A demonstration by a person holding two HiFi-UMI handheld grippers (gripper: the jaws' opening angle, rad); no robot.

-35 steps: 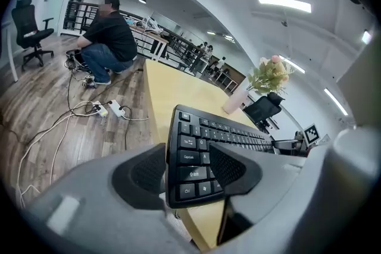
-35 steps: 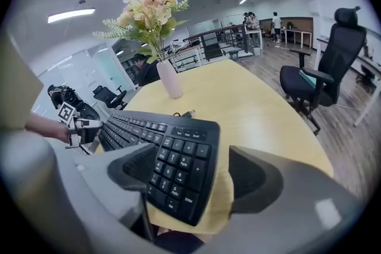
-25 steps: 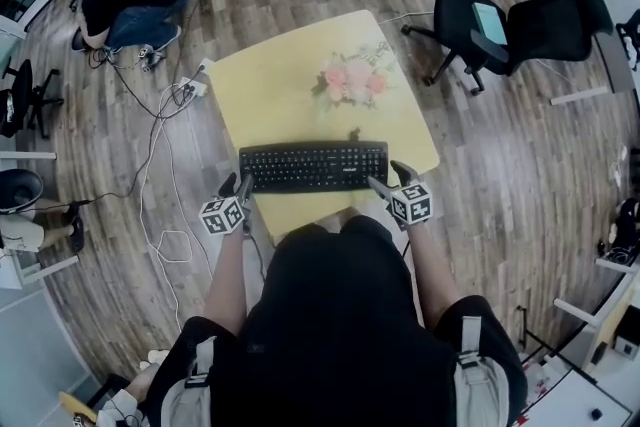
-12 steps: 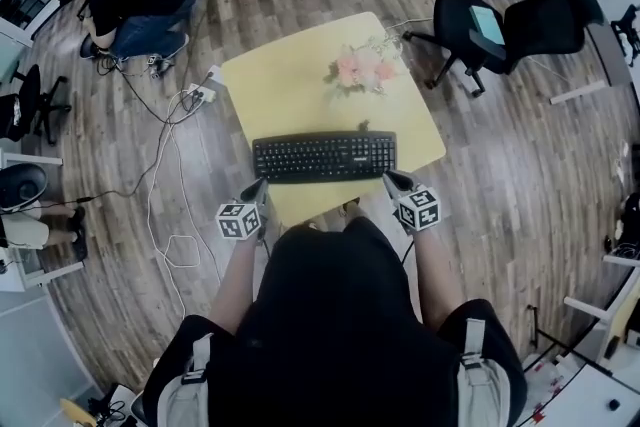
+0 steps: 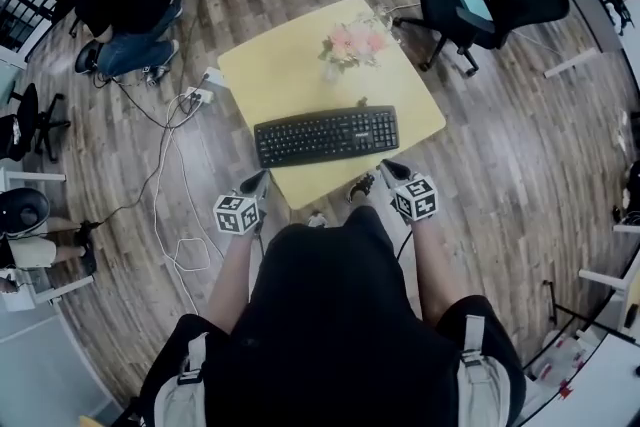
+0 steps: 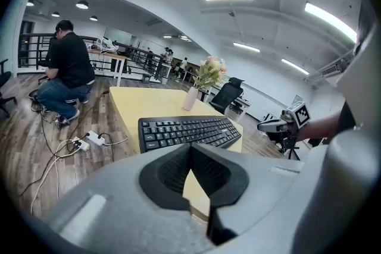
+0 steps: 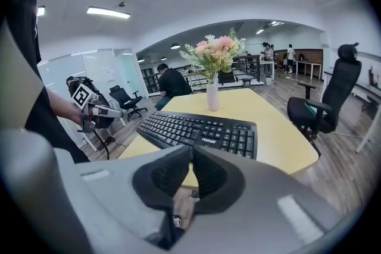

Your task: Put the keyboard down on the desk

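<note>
On the yellow desk (image 5: 290, 65) the black keyboard (image 5: 326, 135) lies flat, its long side running across, close to the edge nearest the person who wears the camera; nothing holds it, and nothing rests on it.

The left claw (image 5: 260, 180) hangs just off the desk's near-left corner, clear of the keyboard; seen along its own length, the two dark pads meet at the tips with nothing between them, and the keyboard lies beyond them. The right claw (image 5: 386, 167) hangs off the near-right side of the desk, also apart from the keyboard; its pads are likewise pressed together on nothing. The two claws flank the near edge, each with its marker cube toward the person's arm.

Behind the keyboard, toward the far side of the desk, a pale vase (image 5: 331, 70) stands upright with pink flowers (image 5: 352, 42); it is apart from the keyboard, and bare yellow top shows between them.

Right of the desk a black chair (image 5: 470, 5) stands on the wood floor (image 5: 500, 145), near the far-right corner but not touching it; left of the desk a white power strip (image 5: 198, 95) lies on the floor with cables trailing from it; farther off to the left another person (image 5: 125, 0) in dark clothes crouches low.
</note>
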